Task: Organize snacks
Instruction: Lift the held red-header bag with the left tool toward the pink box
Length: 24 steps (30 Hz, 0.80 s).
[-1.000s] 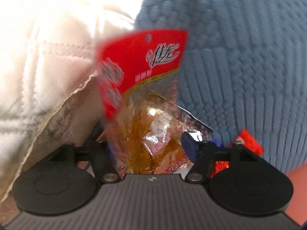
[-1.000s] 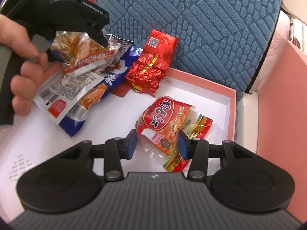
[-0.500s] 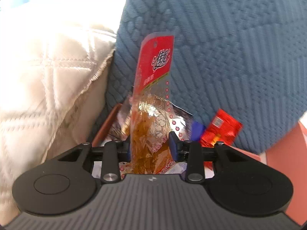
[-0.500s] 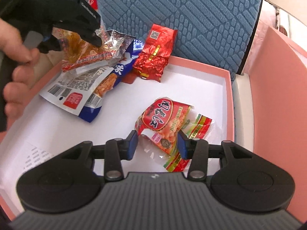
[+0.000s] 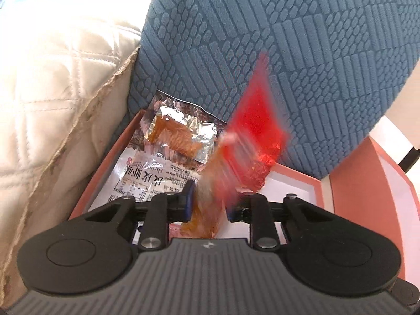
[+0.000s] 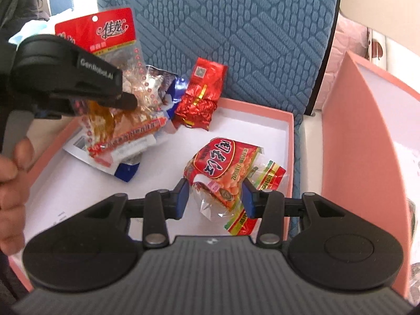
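Step in hand: the person lifts one snack out of the pink box (image 6: 288,131) with the left tongs while the right tongs hold a second; by the look of it this is the picking-out stage of sorting.
Left gripper (image 5: 208,204): its jaws have just been closing and now pinch the red-topped clear packet (image 6: 110,78), which hangs blurred between the pads in the left wrist view; a hand (image 6: 10,183) holds the handle.
Right gripper (image 6: 214,197): partly closed, its blue pads against both sides of the peanut packet (image 6: 223,165), which looks gripped low over the box floor.
Where the snacks are: the blue-and-white packet (image 6: 126,168) lies at the box's far left; the red foil pouch (image 6: 202,92) leans on the blue cushion (image 6: 236,26); a green-striped packet (image 6: 265,181) lies under the peanut packet.
Next move calls for: a steady carry of the dangling packet clear of the rim, and a chosen spot for each. Where that spot is, the views do not show.
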Motion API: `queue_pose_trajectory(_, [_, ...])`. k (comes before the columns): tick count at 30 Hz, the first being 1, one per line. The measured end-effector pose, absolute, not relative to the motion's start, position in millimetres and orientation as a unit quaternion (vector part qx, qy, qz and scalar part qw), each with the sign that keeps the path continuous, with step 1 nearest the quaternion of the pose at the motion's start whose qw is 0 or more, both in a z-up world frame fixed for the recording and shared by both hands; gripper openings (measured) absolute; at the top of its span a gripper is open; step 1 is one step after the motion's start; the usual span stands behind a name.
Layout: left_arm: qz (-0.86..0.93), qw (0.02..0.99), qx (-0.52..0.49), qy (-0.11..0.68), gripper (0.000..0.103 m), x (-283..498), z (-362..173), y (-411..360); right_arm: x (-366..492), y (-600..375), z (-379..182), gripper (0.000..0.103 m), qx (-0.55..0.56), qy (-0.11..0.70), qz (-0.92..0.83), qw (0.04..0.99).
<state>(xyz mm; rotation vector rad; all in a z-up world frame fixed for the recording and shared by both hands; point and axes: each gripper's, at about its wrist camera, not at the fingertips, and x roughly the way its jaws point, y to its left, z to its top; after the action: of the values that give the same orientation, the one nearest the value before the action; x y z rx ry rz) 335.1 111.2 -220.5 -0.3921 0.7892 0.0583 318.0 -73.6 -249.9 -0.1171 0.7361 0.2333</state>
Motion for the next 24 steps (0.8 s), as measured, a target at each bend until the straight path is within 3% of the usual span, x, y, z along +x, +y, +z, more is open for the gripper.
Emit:
queue_pose_trajectory(4, [0.027,0.908,-0.189,0.374,0.014,320.4,-212.9,113.7,307.6,-79.6,-242.8,0.045,-0.049,0.355,0.114,0.927])
queue_pose_trajectory(8, [0.019,0.904,-0.198,0.378,0.012,318.3,-210.8,106.3,298.3,-87.4,-232.9,0.045,-0.038,0.348,0.113,0.93])
queue_pose_trajectory(24, [-0.001,0.902,-0.227,0.367,0.011,276.0,-200.5,98.4,274.4,-117.4,-205.2,0.045,-0.01,0.326,0.124,0.937])
